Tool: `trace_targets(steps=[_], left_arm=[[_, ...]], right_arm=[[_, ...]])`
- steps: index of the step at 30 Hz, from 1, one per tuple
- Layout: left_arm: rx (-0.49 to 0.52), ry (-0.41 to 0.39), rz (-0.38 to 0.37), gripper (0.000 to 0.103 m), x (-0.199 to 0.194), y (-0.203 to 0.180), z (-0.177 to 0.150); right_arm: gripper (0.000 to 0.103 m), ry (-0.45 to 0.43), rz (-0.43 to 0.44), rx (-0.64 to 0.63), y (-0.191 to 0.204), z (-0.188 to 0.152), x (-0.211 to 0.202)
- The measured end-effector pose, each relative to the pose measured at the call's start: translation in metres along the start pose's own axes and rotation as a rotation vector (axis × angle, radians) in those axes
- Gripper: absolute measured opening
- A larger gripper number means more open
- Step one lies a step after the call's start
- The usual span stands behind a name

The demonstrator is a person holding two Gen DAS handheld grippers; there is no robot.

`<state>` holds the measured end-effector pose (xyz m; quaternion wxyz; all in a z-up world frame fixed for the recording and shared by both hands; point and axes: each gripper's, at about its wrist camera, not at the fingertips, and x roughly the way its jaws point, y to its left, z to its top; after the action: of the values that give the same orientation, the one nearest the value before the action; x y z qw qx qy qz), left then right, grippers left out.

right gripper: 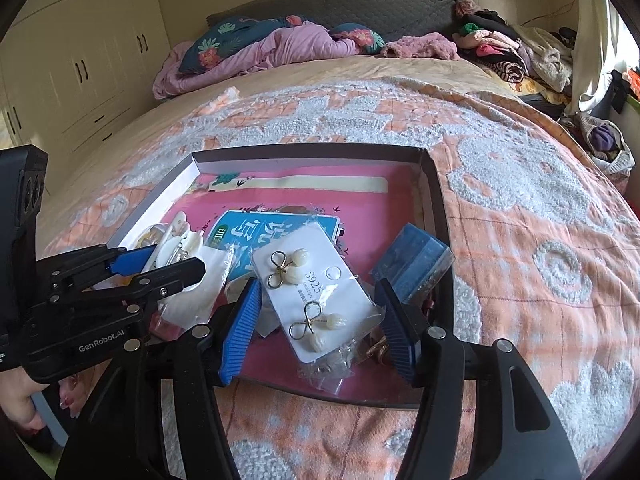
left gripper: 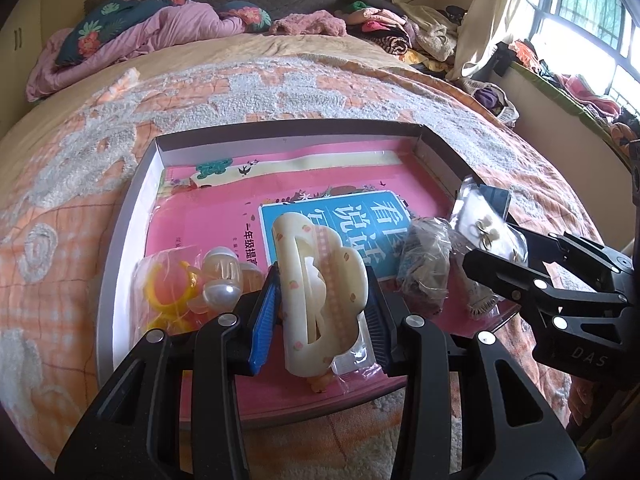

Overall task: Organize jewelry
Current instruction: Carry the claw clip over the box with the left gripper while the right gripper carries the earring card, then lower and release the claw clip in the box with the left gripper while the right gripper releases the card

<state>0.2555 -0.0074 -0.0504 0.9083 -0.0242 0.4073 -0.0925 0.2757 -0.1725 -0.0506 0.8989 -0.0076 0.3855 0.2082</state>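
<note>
A shallow box tray (left gripper: 132, 196) lies on the bed with a pink book inside it. My left gripper (left gripper: 320, 312) is shut on a cream cloud-shaped hair claw clip (left gripper: 320, 280) above the tray's near edge; the clip also shows in the right wrist view (right gripper: 176, 240). My right gripper (right gripper: 320, 320) is shut on a white earring card in a clear bag (right gripper: 316, 296), seen too in the left wrist view (left gripper: 484, 232). A yellow ring in a bag (left gripper: 168, 296), pearl clips (left gripper: 222, 280) and a bagged grey item (left gripper: 424, 268) lie in the tray.
A blue box in plastic (right gripper: 412, 264) rests at the tray's right wall (right gripper: 434, 200). The orange and white bedspread (right gripper: 520, 220) surrounds the tray. Pillows and a pink quilt (right gripper: 260, 52) lie at the headboard, clothes (right gripper: 512, 52) piled at the right. White wardrobes (right gripper: 80, 60) stand on the left.
</note>
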Motion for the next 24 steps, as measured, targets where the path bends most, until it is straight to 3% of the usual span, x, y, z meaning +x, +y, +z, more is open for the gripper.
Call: trace_targets(steps=[4,8,13,20,24], left_arm=[[-0.001,0.005,0.008,0.035,0.000,0.000,0.000],[-0.003,0.006,0.015,0.050,-0.002,0.001,0.000],[-0.009,0.000,0.020,0.060,-0.013,0.001,0.001],[-0.014,-0.037,0.033,0.084,-0.038,-0.005,0.004],[-0.019,-0.066,0.031,0.091,-0.062,-0.009,-0.001]], right_arm=[[0.063,0.001,-0.004,0.007,-0.002,-0.003,-0.003],[0.069,-0.006,-0.007,0.020,-0.004,-0.005,-0.009],[0.082,-0.034,-0.023,0.041,-0.008,-0.004,-0.024],[0.089,-0.098,-0.031,0.060,-0.009,-0.005,-0.060],[0.092,-0.129,-0.028,0.063,-0.005,-0.010,-0.084]])
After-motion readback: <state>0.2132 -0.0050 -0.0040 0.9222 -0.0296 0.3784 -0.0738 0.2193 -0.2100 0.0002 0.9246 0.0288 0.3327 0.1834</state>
